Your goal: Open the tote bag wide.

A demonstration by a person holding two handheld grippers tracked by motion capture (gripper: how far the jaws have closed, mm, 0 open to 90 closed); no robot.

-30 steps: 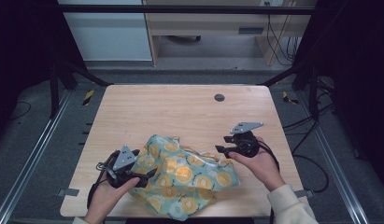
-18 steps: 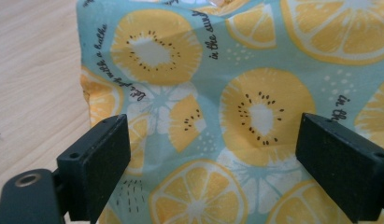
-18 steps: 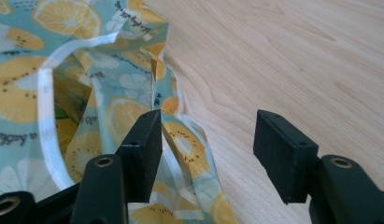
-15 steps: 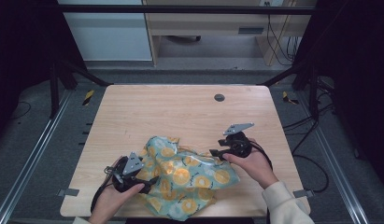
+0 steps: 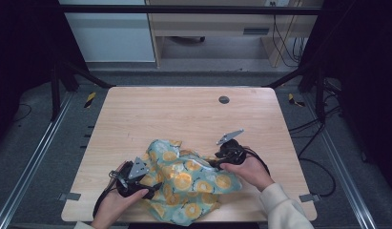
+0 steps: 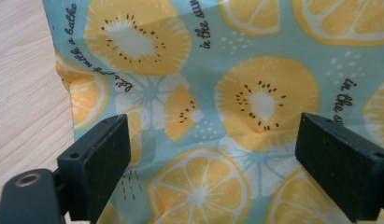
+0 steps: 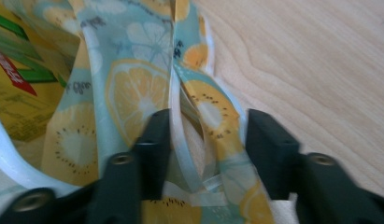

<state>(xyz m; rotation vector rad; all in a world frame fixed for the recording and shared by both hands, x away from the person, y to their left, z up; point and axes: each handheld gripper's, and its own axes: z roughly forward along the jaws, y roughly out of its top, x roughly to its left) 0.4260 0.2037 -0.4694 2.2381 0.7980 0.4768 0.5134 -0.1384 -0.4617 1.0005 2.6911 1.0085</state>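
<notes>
The fruit-print bag [image 5: 186, 183] sits crumpled at the near edge of the wooden surface [image 5: 174, 119], with the left tool [image 6: 213, 161] spread wide over its fabric and the right tool [image 7: 208, 140] half-open around the bag's rim folds.

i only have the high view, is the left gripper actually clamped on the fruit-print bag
Observer: No. In the left gripper view the left gripper is wide open over the fruit-print bag.
Operator: and the right one
Observer: The right gripper has the bag's edge folds and a pale strap between its parted jaws.
Operator: anything inside the bag
Observer: Yes, a yellow package with green and red print shows at the opening.
</notes>
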